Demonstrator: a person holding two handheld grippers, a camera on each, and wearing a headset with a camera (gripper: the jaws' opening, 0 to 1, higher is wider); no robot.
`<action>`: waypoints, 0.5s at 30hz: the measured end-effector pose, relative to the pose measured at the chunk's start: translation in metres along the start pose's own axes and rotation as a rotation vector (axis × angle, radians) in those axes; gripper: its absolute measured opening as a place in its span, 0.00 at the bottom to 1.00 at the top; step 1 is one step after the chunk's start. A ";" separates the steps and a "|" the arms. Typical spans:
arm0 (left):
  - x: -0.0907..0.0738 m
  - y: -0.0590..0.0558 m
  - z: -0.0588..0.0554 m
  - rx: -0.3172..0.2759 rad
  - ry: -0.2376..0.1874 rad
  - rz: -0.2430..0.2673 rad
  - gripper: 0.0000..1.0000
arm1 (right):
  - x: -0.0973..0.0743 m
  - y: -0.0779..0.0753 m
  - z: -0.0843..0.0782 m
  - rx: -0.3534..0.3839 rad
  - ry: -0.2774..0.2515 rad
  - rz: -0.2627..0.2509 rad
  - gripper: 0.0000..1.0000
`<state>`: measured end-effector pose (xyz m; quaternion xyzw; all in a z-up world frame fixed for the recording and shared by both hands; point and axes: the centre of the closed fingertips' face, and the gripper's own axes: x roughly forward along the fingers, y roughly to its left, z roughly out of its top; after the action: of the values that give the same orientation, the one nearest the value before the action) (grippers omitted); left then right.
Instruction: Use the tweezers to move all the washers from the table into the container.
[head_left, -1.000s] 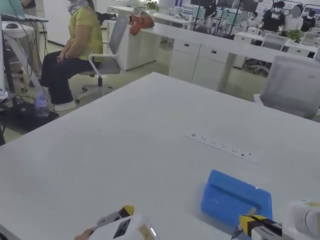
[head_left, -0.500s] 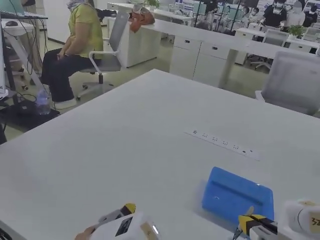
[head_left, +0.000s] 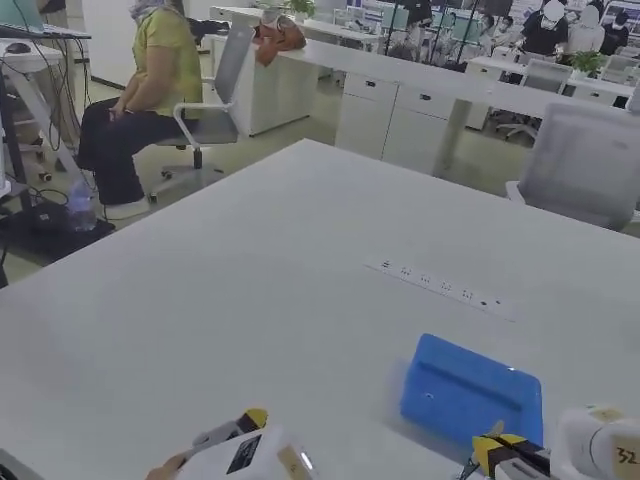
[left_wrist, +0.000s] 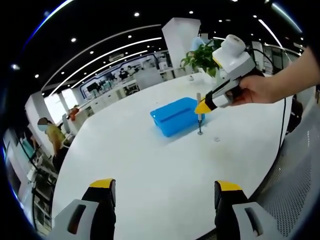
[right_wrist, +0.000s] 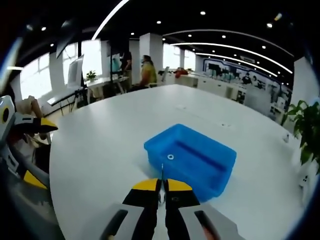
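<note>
The blue container (head_left: 470, 393) sits on the white table, and one small washer (right_wrist: 170, 156) lies inside it. My right gripper (right_wrist: 161, 185) is shut on thin metal tweezers (right_wrist: 161, 172), just in front of the container's near wall. From the left gripper view, that right gripper (left_wrist: 206, 104) holds the tweezers (left_wrist: 199, 122) tip-down on the table beside the container (left_wrist: 175, 115). A small pale speck that may be a washer (left_wrist: 216, 139) lies close by. My left gripper (left_wrist: 165, 192) is open with nothing between its jaws, well short of the container.
A power strip (head_left: 440, 288) is set into the table beyond the container. The table's far corner (head_left: 305, 143) drops off to the floor, with office chairs, desks and a seated person (head_left: 150, 90) beyond. A potted plant (left_wrist: 202, 57) stands at the table's end.
The head camera has shifted slightly. The right gripper sits a little lower in the head view, and the container and left gripper have not visibly moved.
</note>
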<state>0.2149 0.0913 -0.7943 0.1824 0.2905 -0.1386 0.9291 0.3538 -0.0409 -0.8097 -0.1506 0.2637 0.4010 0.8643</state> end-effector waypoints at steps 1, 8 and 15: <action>0.000 0.000 0.000 0.001 0.000 -0.001 0.83 | 0.000 -0.001 0.000 -0.015 0.007 -0.004 0.00; 0.000 -0.002 0.000 0.005 0.000 -0.006 0.83 | 0.001 -0.004 0.002 -0.048 0.061 0.030 0.00; 0.000 0.000 -0.001 -0.001 0.003 0.000 0.83 | 0.000 -0.007 0.012 -0.025 0.056 0.052 0.00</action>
<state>0.2144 0.0917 -0.7947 0.1823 0.2918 -0.1382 0.9287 0.3628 -0.0395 -0.7993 -0.1658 0.2866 0.4224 0.8438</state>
